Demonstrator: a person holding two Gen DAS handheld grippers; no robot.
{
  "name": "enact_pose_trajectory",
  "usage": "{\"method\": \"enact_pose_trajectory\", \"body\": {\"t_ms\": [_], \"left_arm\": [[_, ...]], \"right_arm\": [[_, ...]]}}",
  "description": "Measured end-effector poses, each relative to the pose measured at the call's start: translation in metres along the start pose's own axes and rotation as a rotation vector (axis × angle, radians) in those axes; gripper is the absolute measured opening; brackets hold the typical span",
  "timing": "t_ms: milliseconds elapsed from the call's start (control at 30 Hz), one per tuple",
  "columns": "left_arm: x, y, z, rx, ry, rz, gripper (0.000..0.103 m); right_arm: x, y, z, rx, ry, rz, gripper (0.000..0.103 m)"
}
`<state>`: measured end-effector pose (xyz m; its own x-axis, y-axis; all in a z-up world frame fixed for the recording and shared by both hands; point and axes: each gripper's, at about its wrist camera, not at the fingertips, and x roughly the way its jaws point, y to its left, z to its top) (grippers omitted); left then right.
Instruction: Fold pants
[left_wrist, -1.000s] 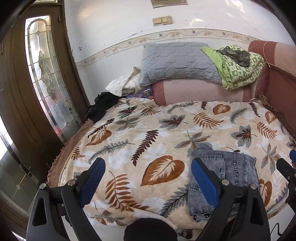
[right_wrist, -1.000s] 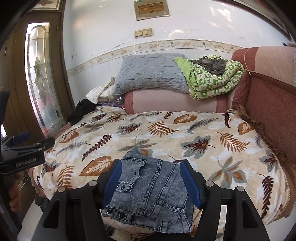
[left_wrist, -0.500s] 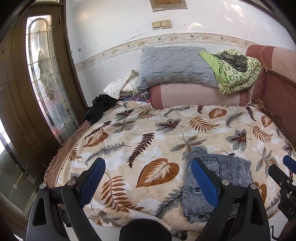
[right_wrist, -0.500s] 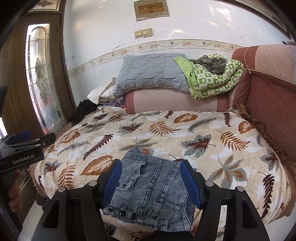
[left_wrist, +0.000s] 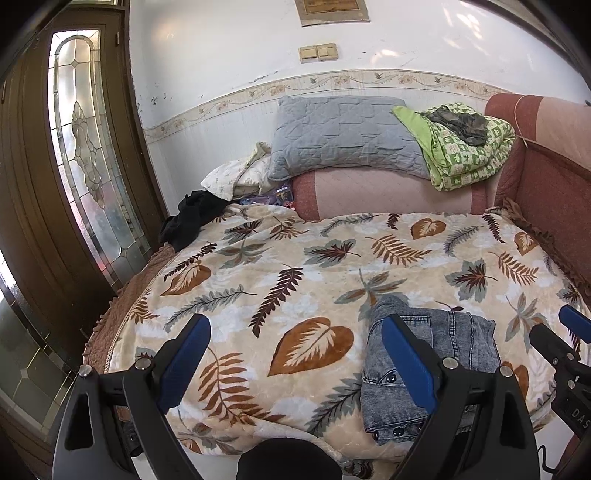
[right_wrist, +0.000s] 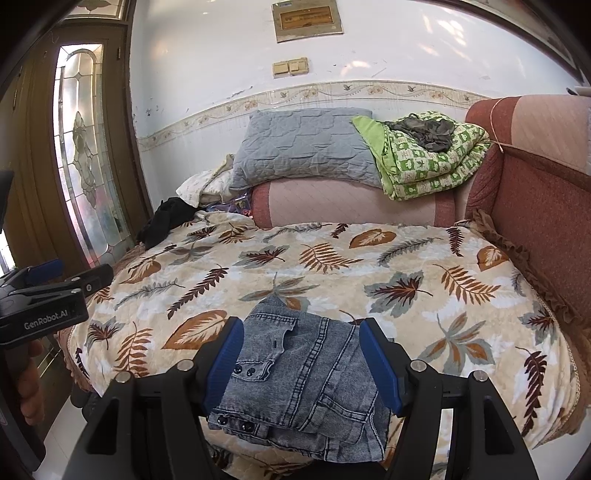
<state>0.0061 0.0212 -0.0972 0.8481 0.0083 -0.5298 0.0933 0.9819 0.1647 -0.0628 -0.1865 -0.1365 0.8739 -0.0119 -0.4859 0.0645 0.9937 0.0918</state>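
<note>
Ahead of both our grippers spreads the cream plush blanket printed with brown and grey-green leaves (right_wrist: 424, 266), draped over a rounded sofa seat and filling most of what we see. Beyond it, at the far edge from our tools, runs the pink and brick-red quilted sofa back (right_wrist: 351, 203), which wraps round to our right as a tall armrest. On top of that back lies the grey quilted pillow (right_wrist: 306, 144), and just to its right the folded green-and-white checked quilt (right_wrist: 432, 166) with a crumpled dark grey-green cloth (right_wrist: 424, 129) resting on it. Far off to our left stands the dark wooden door with a leaded frosted-glass panel (left_wrist: 85, 155). Near the door, at the blanket's far left corner, sits a heap of black cloth (left_wrist: 188, 221).

The folded pair of stone-washed grey-blue denim pants (right_wrist: 299, 373) lies on the near edge of the blanket, directly under and in front of our right gripper (right_wrist: 301, 365). Its blue-padded fingers (right_wrist: 223, 362) stand spread to either side of the bundle, and we see them above the denim rather than pinching it. From our left gripper (left_wrist: 295, 360) the pants sit to the right, partly behind its right finger; its own blue pads are spread wide over bare blanket, gripping nothing. Dark snap buttons show along the waistband at the nearest edge.
</note>
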Motion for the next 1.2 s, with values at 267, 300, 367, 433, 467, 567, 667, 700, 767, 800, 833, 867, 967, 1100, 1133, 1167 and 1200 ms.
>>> {"method": "enact_pose_trajectory", "body": {"t_ms": [267,300,367,433,467,567,667,700,767,800,833,867,967,1100,1133,1167,1200], "left_arm": [[-0.002,0.001,0.002,-0.006,0.009,-0.05,0.094],[-0.002,0.002,0.001,-0.011,0.016,-0.054,0.094],[-0.001,0.002,0.001,-0.016,0.032,-0.057,0.094],[0.0,0.003,0.0,-0.02,0.038,-0.058,0.094],[0.0,0.005,0.0,-0.025,0.037,-0.057,0.094],[0.0,0.008,-0.001,-0.039,0.038,-0.054,0.094],[0.002,0.009,-0.001,-0.033,0.048,-0.026,0.094],[0.004,0.008,-0.001,-0.024,0.053,-0.013,0.094],[0.006,0.007,-0.003,-0.009,0.055,0.007,0.094],[0.007,0.005,-0.003,-0.001,0.054,0.014,0.094],[0.007,0.005,-0.004,0.003,0.054,0.014,0.094],[0.008,0.004,-0.004,0.007,0.056,0.014,0.094],[0.011,0.001,-0.005,0.025,0.061,0.028,0.094],[0.017,-0.004,-0.008,0.056,0.073,0.052,0.094],[0.018,-0.005,-0.008,0.059,0.077,0.052,0.094],[0.02,-0.007,-0.009,0.063,0.083,0.05,0.094],[0.022,-0.008,-0.01,0.069,0.089,0.049,0.094]], "right_arm": [[-0.002,0.005,0.002,-0.013,-0.006,0.0,0.069],[-0.002,0.006,0.002,-0.015,-0.007,0.0,0.069],[-0.003,0.007,0.002,-0.017,-0.008,0.001,0.069],[-0.004,0.008,0.002,-0.021,-0.009,0.0,0.069],[-0.004,0.009,0.002,-0.023,-0.008,0.0,0.069],[-0.006,0.01,0.002,-0.025,-0.008,0.001,0.069],[-0.006,0.01,0.002,-0.025,-0.008,0.001,0.069],[-0.005,0.01,0.002,-0.026,-0.008,0.001,0.069],[-0.005,0.01,0.002,-0.027,-0.006,0.001,0.069],[-0.005,0.011,0.001,-0.028,-0.004,0.001,0.069],[-0.005,0.011,0.001,-0.029,-0.001,0.001,0.069],[-0.004,0.012,0.0,-0.03,0.001,0.001,0.069],[-0.001,0.01,-0.001,-0.026,0.011,-0.001,0.069],[0.005,0.005,-0.004,-0.014,0.028,-0.004,0.069],[0.007,0.004,-0.005,-0.011,0.034,-0.006,0.069],[0.01,0.001,-0.006,-0.009,0.04,-0.007,0.069],[0.012,0.0,-0.006,-0.006,0.045,-0.008,0.069]]}}
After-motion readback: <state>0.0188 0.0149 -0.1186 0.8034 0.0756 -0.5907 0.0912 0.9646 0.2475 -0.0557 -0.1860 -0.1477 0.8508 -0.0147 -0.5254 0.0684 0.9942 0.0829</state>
